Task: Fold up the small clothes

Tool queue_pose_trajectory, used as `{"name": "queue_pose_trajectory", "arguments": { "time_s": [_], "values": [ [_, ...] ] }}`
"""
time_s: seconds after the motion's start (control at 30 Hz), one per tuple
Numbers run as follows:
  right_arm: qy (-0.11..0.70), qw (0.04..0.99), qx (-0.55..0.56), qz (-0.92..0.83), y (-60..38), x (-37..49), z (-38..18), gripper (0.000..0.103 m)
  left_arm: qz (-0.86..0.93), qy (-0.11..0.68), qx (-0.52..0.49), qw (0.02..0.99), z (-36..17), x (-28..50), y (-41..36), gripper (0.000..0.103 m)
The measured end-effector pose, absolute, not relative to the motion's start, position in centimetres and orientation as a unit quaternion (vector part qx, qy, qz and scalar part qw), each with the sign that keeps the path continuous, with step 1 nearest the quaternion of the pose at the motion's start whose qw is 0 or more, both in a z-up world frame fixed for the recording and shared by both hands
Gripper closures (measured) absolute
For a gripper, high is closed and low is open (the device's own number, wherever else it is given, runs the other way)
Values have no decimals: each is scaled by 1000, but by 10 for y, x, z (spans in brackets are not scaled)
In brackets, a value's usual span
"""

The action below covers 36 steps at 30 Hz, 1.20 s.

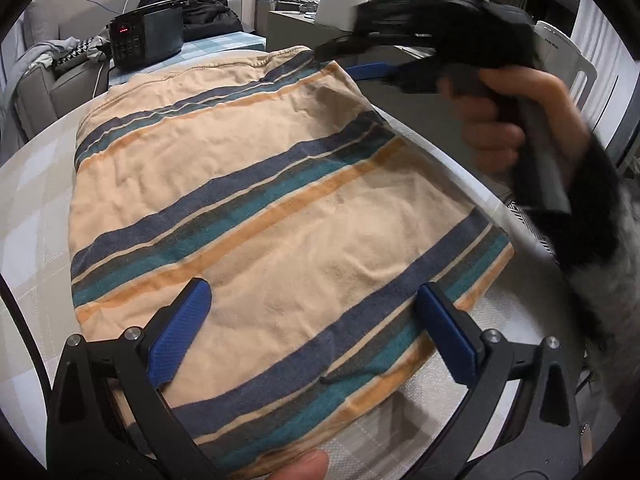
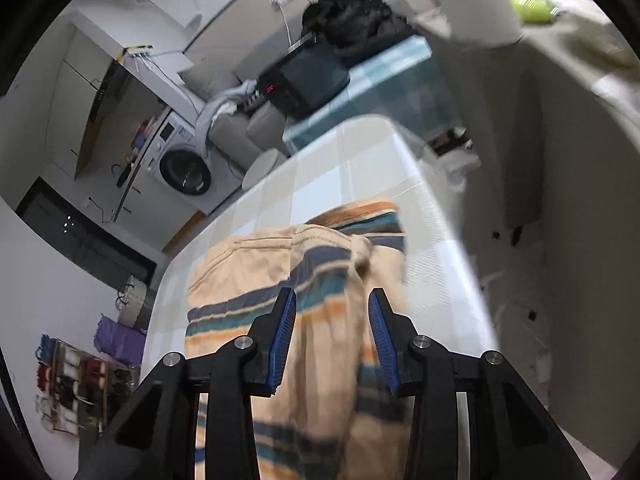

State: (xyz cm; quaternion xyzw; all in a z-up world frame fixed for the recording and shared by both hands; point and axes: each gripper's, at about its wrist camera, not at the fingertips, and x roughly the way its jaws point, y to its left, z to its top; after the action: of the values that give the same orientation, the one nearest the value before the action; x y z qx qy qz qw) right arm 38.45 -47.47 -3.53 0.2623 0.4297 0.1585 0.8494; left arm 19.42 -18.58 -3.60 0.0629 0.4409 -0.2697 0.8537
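Left wrist view: the striped garment (image 1: 256,208), cream with navy, teal and orange bands, is lying flat on the checked tablecloth (image 1: 28,216), spreading ahead of and beneath the left gripper (image 1: 316,328). That gripper's blue pads (image 1: 180,336) are standing wide apart above the near part of the cloth, pressing on nothing. Ahead and to its right, a hand (image 1: 504,120) is gripping the handle of the blurred right gripper (image 1: 340,60) over the garment's far corner; its jaw gap is not readable here. Beyond the cloth, a black appliance (image 1: 144,36) is sitting on a second table.

Right wrist view: the right gripper (image 2: 332,340) is showing its jaws partly open, with the garment (image 2: 280,272) lying under and ahead of them, no fabric pinched between the pads. Only this view is taking in a washing machine (image 2: 184,164) far off to the gripper's left.
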Motion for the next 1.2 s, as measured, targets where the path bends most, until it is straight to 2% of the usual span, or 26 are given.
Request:
{"name": "queue_pose_trajectory", "arguments": {
  "time_s": [0.03,0.07,0.1,0.2,0.27,0.37,0.47,0.63,0.87,0.93,1.0,1.1,1.2],
  "values": [
    [433,851,255,154,-478,389,-37,69,-271,441,60,853,-36,195,-185,2],
    [436,855,240,147,-474,395,-37,89,-273,441,59,853,-36,195,-184,2],
    [437,858,228,147,-470,400,-35,95,-276,441,56,852,-36,195,-183,2],
    [403,875,214,161,-466,408,-23,96,-282,440,53,851,-35,196,-182,2],
    [421,875,191,144,-465,419,-30,96,-283,439,52,851,-36,197,-182,2],
    [461,866,158,111,-463,432,-51,88,-285,439,51,851,-37,197,-181,2],
    [462,865,169,100,-474,420,-44,67,-290,440,44,849,-36,197,-178,2],
    [453,849,227,148,-497,349,-27,66,-293,444,29,847,-33,196,-174,2],
    [488,812,242,211,-476,267,-43,66,-289,444,31,848,-33,197,-175,2],
    [495,813,220,212,-467,261,-48,71,-289,444,30,848,-33,196,-175,1],
    [502,814,208,207,-464,255,-52,95,-290,443,28,848,-33,196,-175,1],
    [487,827,197,200,-465,243,-44,100,-293,444,20,847,-33,196,-173,1],
    [489,840,170,163,-472,225,-49,101,-294,445,18,846,-32,196,-171,1]
  ]
}}
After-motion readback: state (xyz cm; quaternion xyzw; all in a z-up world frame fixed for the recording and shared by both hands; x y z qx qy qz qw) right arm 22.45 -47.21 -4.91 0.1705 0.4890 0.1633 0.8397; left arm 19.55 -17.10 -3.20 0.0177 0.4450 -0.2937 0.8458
